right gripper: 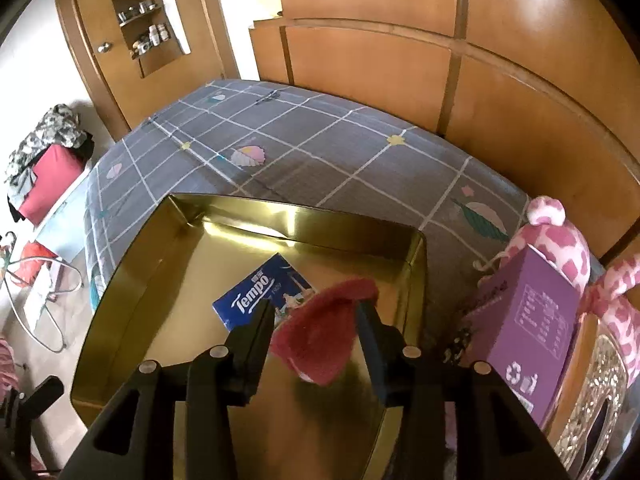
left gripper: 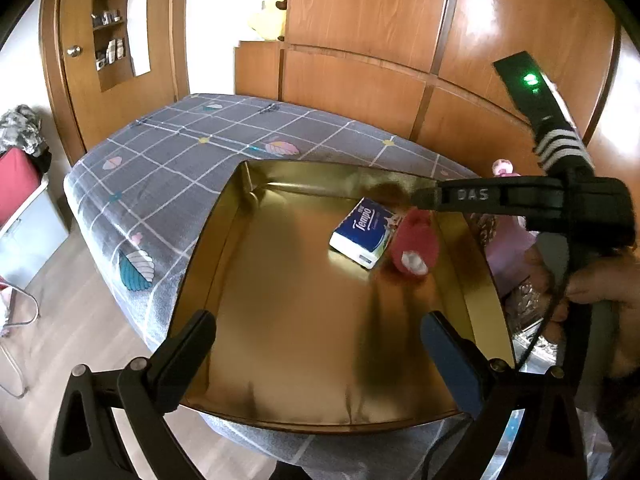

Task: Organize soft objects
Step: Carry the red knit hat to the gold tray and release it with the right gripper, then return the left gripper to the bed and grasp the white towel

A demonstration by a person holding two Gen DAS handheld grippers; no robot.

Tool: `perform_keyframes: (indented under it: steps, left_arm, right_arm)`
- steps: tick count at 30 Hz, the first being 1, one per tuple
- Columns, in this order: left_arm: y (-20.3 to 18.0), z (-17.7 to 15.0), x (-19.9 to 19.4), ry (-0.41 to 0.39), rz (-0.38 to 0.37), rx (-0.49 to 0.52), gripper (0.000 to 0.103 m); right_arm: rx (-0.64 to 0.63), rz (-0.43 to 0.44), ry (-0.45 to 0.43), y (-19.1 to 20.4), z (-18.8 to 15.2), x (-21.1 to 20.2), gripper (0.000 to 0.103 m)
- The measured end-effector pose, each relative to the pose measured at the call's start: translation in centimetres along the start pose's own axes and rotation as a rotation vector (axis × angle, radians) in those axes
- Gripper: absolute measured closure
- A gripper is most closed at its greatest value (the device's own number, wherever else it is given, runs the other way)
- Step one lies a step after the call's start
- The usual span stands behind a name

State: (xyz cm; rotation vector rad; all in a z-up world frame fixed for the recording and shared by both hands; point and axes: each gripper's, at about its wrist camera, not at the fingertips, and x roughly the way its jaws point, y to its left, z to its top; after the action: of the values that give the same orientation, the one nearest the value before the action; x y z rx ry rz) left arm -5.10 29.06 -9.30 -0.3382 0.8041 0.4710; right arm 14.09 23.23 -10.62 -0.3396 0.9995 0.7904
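Hovering over a shallow gold metal tray, right gripper fingers parted around a red fuzzy cloth, beside a blue Tempo tissue pack; left gripper spread empty.

Gold tray, blue-white tissue pack, red cloth, grey checked bedsheet

Black plastic left gripper and right gripper, each with a blue pad on one finger, silver pivot screws, a black cable; white stripes, "DAS" lettering, a green light on the right one.
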Motion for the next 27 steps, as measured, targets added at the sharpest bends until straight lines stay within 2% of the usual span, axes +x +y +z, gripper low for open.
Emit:
perform_keyframes:
  steps: [5,10,18,23,27]
  left_arm:
    - [0.0,-0.1,0.0,-0.011,-0.002,-0.005,0.0]
    - [-0.1,0.0,-0.6,-0.059,-0.031,-0.01,0.0]
    - [-2.1,-0.3,-1.9,-0.15,-0.104,0.073,0.0]
    - [-4.7,-0.4,-2.2,-0.125,-0.132,0.159,0.0]
    - [-6.9,-0.4,-2.1,-0.08,-0.181,0.173,0.0]
  right_arm:
    - [0.013,-0.005,-0.052,-0.7,-0.8,-2.6,0.058]
    - [0.018,-0.04,-0.128,-1.7,-2.5,-5.8,0.057]
    - [0.024,-0.104,-0.239,-4.8,-7.4,-11.4,0.057]
    - [0.103,-0.151,-0.249,-9.0,-11.8,-14.1,0.057]
    - [0.186,-0.207,-0.25,-12.8,-15.2,-16.0,0.057]
